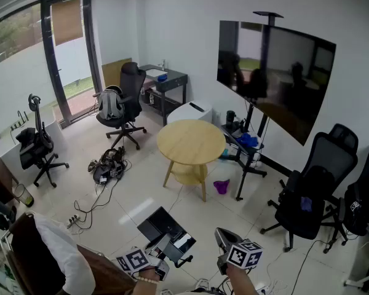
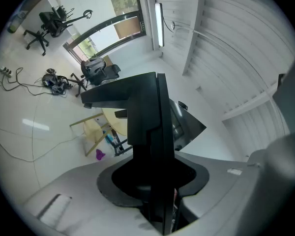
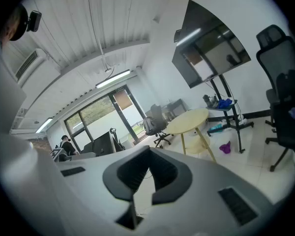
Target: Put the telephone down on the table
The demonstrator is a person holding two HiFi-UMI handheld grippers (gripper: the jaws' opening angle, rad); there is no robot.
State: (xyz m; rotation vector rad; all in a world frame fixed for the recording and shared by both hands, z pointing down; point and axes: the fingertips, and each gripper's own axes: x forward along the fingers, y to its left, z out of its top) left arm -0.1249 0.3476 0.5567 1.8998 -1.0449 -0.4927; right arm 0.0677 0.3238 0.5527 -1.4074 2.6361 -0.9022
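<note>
**Progress.** The telephone is not yet set down. It is in the left claw, at 6 o'clock in the head view, close to the lower edge. The left gripper view shows the jaws part-way apart and pressed on the telephone's lower part, with its dark body rising upright between them.

The tabletop stands near the middle of the head view, at 12 o'clock from the telephone and well apart from it. We see nothing lying on its round top.

The right claw is at 5 o'clock in the head view, just beside the left one. Its tips are drawn together and it holds nothing; only floor shows in the slit behind them.

**Judgement.** We take the pickup as done. What is left is the carry to the tabletop, the lowering onto it, the release and the withdrawal. We judge the task to be well short of halfway.

**Count.**
- Telephone: one.
- Tabletop: one, with a lower shelf beneath it.
- Claws: two, one loaded and one empty.
- Chairs: four. From the tabletop, one is at 10 o'clock, one at 9 o'clock and two at 4 o'clock.
- Screen on a stand: one, at 2 o'clock from the tabletop.
</note>
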